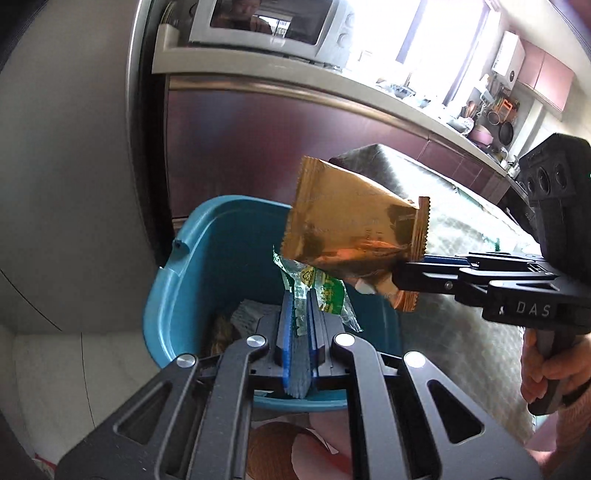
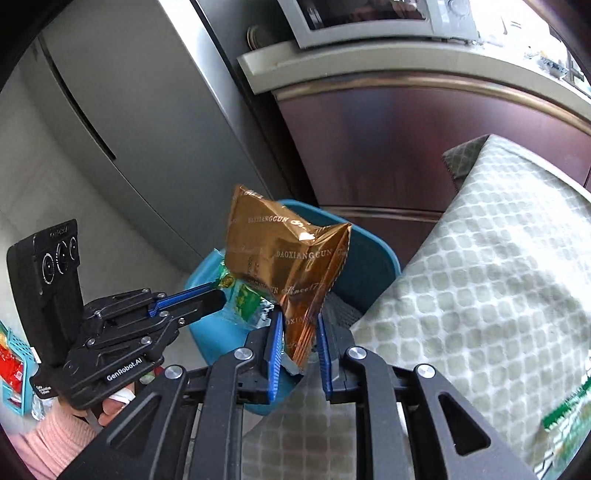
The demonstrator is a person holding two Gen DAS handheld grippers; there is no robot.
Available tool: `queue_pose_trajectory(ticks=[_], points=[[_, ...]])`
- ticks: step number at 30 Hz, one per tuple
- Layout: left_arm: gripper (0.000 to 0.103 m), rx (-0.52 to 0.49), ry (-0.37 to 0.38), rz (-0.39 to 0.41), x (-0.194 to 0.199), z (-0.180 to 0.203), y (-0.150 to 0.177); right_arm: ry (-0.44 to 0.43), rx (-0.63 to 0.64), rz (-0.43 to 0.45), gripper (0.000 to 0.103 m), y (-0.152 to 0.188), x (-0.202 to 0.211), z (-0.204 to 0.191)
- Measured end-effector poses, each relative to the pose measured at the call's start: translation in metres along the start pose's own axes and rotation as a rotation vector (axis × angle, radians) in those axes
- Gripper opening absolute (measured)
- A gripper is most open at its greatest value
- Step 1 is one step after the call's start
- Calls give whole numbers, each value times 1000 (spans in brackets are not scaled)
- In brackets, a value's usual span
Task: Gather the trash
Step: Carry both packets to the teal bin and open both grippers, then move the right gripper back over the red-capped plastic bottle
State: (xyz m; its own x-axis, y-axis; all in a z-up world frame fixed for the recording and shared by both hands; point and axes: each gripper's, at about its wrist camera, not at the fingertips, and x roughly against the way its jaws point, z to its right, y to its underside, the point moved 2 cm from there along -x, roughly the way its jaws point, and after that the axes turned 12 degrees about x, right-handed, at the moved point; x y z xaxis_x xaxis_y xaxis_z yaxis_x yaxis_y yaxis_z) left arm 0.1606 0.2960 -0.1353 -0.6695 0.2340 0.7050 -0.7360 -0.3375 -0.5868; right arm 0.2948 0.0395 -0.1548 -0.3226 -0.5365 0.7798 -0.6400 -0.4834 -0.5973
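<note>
My left gripper is shut on a clear-and-green wrapper and holds it over the open blue bin. My right gripper is shut on a gold foil snack bag, held above the bin's rim. In the left wrist view the right gripper comes in from the right with the gold bag just above the green wrapper. In the right wrist view the left gripper holds the green wrapper beside the gold bag. Some trash lies in the bin's bottom.
A table with a green checked cloth stands right of the bin. Dark red cabinets and a counter with a microwave are behind. A grey fridge stands to the left. A green packet lies on the cloth.
</note>
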Motion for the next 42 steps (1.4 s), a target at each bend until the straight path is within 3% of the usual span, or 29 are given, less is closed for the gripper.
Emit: queue_pose_trajectory(ticks=[9,12,19,27,32,42], points=[[8,-5,-14,-24,-21,1,6,24,3,-25,20,-9,-24,-7],[14,-6,-14,-19,-20,3,8,18,-9,-14,21,-5,-18,-6],[27,-50,-3,32,0,21,14,-6,-15,53,31,12,14,1],[36,-147,63,103,39,61,27,20,-7,173,43,46,84,3],[42,-211,129,128,59,96,43,85,-55,251,46,91,139,18],[46,-339,259,58,64,177,87,402,-289,293,53,206,256,86]])
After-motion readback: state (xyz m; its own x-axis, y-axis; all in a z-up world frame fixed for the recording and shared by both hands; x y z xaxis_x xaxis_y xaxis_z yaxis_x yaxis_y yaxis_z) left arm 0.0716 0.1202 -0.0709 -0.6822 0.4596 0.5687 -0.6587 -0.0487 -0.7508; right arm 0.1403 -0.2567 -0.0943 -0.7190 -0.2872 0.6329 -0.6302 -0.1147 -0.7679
